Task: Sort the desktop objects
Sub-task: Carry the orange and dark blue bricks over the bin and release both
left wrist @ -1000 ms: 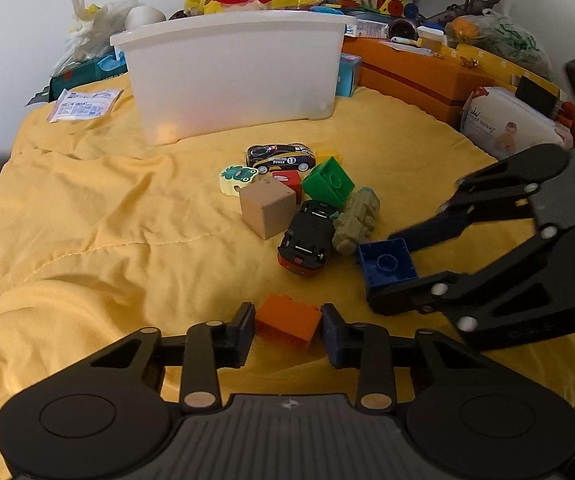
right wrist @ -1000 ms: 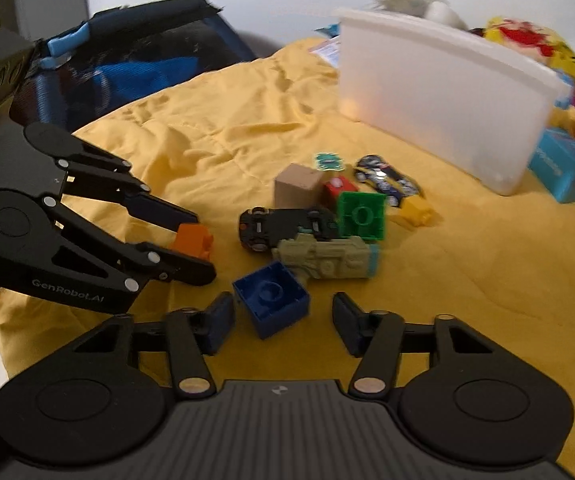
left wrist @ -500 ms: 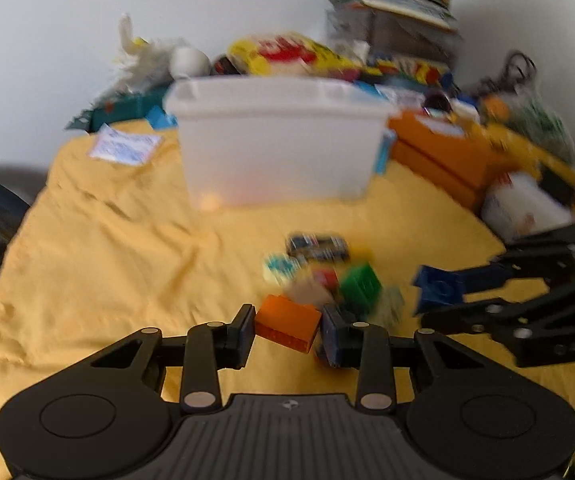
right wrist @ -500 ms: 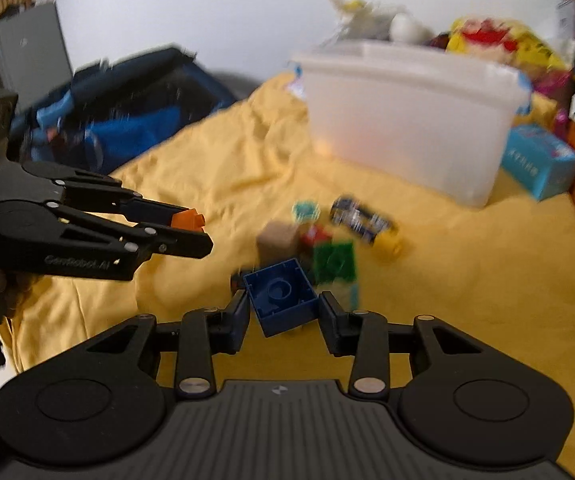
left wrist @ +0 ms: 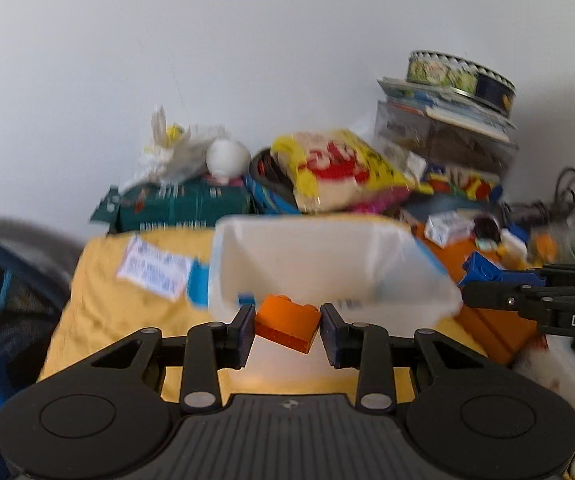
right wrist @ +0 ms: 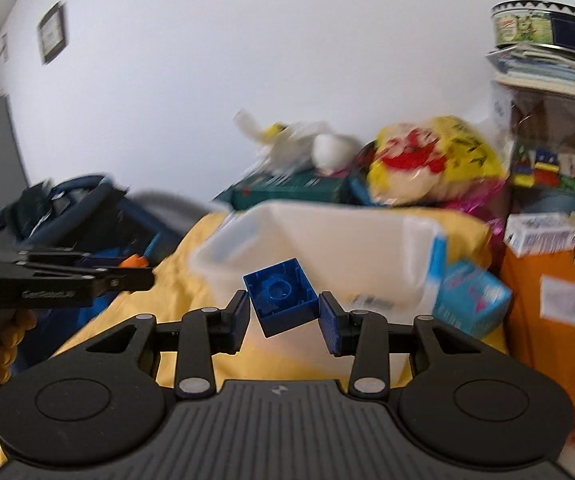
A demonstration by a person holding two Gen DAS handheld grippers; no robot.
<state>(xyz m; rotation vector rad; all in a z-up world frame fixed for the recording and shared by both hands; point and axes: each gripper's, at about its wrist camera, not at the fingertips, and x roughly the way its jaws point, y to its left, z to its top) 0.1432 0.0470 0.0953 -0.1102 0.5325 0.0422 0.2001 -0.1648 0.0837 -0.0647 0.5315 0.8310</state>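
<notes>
Now both grippers are up off the yellow cloth (left wrist: 99, 320), each w/ a toy brick pinched between its pads. Left gripper (left wrist: 287, 326) is closed to a narrow gap on an orange brick (left wrist: 287, 322), studs up, tilted a bit, pads pressing on its 2 sides. Right gripper (right wrist: 283, 306) is likewise clamped on a blue brick (right wrist: 281, 300), turned so its hollow underside w/ round tube faces the camera, sitting skewed between the pads.

Both bricks hang in front of the white plastic bin (left wrist: 327, 260), which stands open on the cloth; from the right wrist view the blue brick overlaps the bin's near wall (right wrist: 327, 240). Whether either brick is over the opening yet, can't tell.

Left wrist view shows the right gripper at the right edge, blue brick in its tips (left wrist: 483, 270). Right wrist view shows the left one at the left edge, orange showing at its tips (right wrist: 133, 261).

Behind the bin: a yellow-red snack bag (left wrist: 339, 168), a green box (left wrist: 183, 204), a round tin (left wrist: 459, 74) on a stack. A teal carton (right wrist: 469, 296) sits just beside the bin's right end. Frames are motion-blurred.
</notes>
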